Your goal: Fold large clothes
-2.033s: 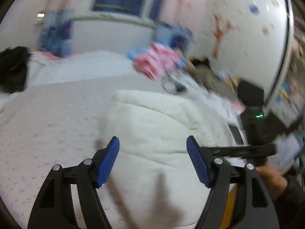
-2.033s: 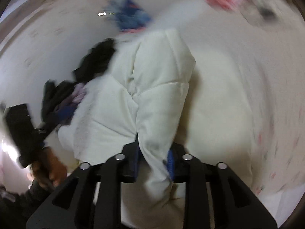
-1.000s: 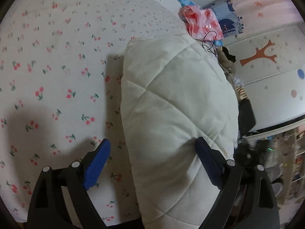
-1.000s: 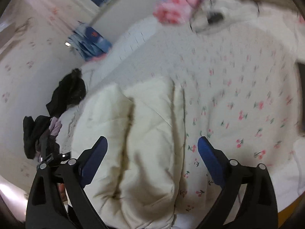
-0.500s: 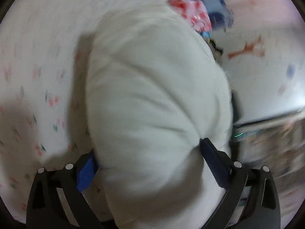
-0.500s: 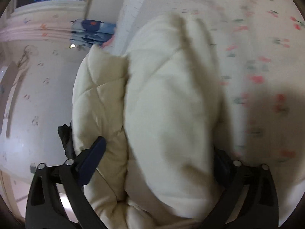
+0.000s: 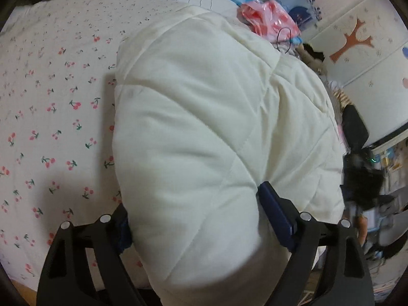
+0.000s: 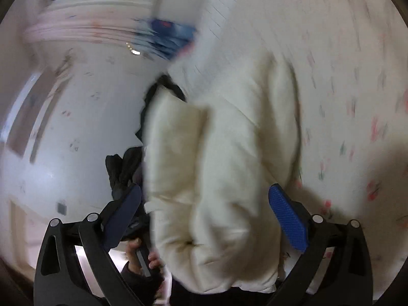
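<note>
- The right wrist view is smearing with motion blur, so the cherry print of the bedsheet [image 8: 357, 89] is reading only as streaks, and the dark clothes [image 8: 125, 168] left of the cream quilted garment [image 8: 224, 153] are hard to make out.
- In the left wrist view the garment [image 7: 216, 127] is hiding most of one blue pad [image 7: 125, 229], and its near end is running out of the picture at the bottom.
- The garment is lying folded into a thick bundle on the bedsheet [image 7: 51, 102], with a pink bag [image 7: 270, 17] beyond its far end.
- The left gripper [image 7: 201, 219] is straddling the garment's near end; its jaws have just been closing, and both pads are pressing into the padding, so it is grasping the bundle.
- The right gripper [image 8: 206, 211] is standing released, jaws at their widest, with the garment between them but its right pad [image 8: 288, 219] clear of the fabric.
- A hand [image 8: 142, 260] is showing below the garment, at the picture's lower edge.
- Against a second ago, the left pads, then spread clear of the garment, are now sinking into it.
</note>
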`<state>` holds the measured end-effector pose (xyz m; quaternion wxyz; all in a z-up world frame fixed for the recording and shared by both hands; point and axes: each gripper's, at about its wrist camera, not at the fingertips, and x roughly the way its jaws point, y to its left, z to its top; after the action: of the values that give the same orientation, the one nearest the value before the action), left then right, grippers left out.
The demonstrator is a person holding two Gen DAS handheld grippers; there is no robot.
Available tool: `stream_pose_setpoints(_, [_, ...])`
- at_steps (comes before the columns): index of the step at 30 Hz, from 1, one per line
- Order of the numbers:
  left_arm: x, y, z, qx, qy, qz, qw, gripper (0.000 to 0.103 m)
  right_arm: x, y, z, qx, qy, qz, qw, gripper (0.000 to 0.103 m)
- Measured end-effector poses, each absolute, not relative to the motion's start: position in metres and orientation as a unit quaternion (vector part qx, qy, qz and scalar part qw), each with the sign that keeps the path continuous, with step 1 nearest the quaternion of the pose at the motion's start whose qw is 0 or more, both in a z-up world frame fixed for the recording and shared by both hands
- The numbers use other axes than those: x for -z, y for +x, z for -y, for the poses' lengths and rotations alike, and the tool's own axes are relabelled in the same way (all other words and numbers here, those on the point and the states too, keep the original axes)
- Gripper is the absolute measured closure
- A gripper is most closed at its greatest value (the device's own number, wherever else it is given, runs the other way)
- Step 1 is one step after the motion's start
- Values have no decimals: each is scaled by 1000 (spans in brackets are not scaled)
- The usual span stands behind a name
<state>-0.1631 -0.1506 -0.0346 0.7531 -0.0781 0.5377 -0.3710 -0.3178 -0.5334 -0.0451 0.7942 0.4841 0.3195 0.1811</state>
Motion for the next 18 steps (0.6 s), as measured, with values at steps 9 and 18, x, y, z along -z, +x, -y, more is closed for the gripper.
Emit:
stream_pose_setpoints(9, [24, -155, 155, 382, -100, -537, 746, 18, 54, -278, 488, -111, 296, -495, 809, 6])
stream_pose_setpoints(18, [59, -138, 153, 406, -174, -568, 695, 6, 92, -307, 519, -140, 449, -457, 755, 6])
